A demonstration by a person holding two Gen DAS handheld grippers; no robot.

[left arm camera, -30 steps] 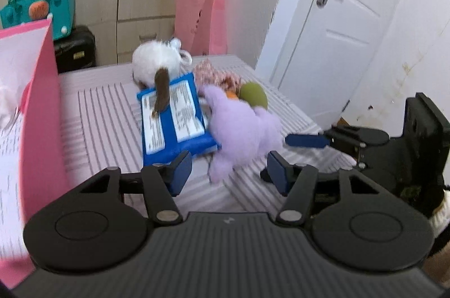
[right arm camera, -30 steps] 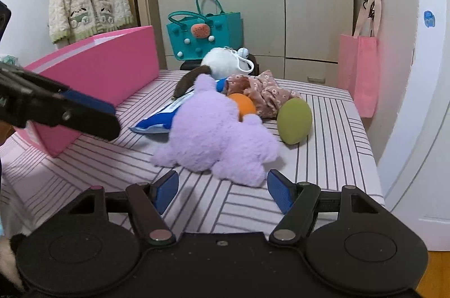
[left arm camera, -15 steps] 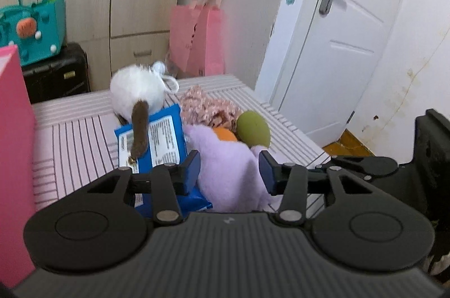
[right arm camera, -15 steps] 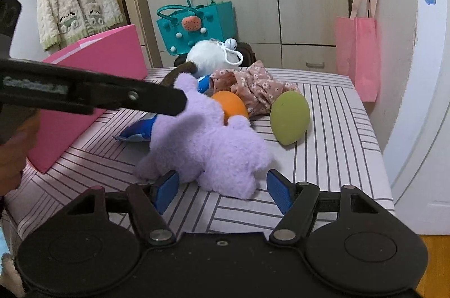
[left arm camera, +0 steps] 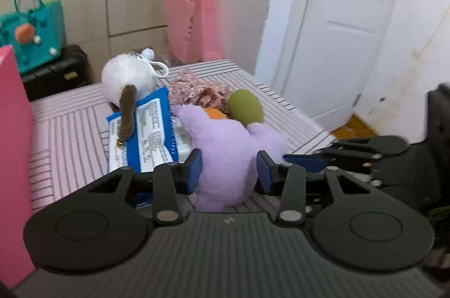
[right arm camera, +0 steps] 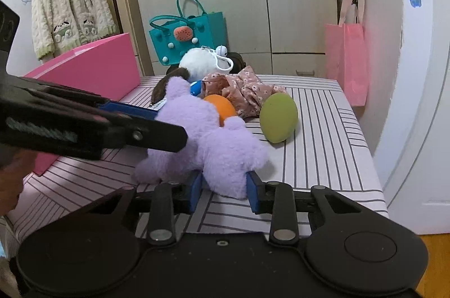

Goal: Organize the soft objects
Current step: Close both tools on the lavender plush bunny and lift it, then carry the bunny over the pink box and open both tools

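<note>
Both grippers on the purple plush toy [right arm camera: 213,146], which lies on the striped table [right arm camera: 323,157] near its front edge; left gripper [left arm camera: 229,167] has its blue pads against both sides of the toy's body, jaws narrowed to the plush width; right gripper [right arm camera: 225,189] pinches the toy's near limb between its pads, jaws similarly narrowed; how hard either one presses is hard to judge, the fur hides the contact. Green egg-shaped cushion [right arm camera: 278,118] sits just beside the toy toward the table's right edge; orange ball [right arm camera: 220,105] touches the toy's far side; floral cloth [right arm camera: 242,89] bunched behind them; blue wipes pack [left arm camera: 140,134] lies flat to the toy's left with a white plush [left arm camera: 126,78] at its far end; pink box [right arm camera: 92,70] stands along the table's left edge.
</note>
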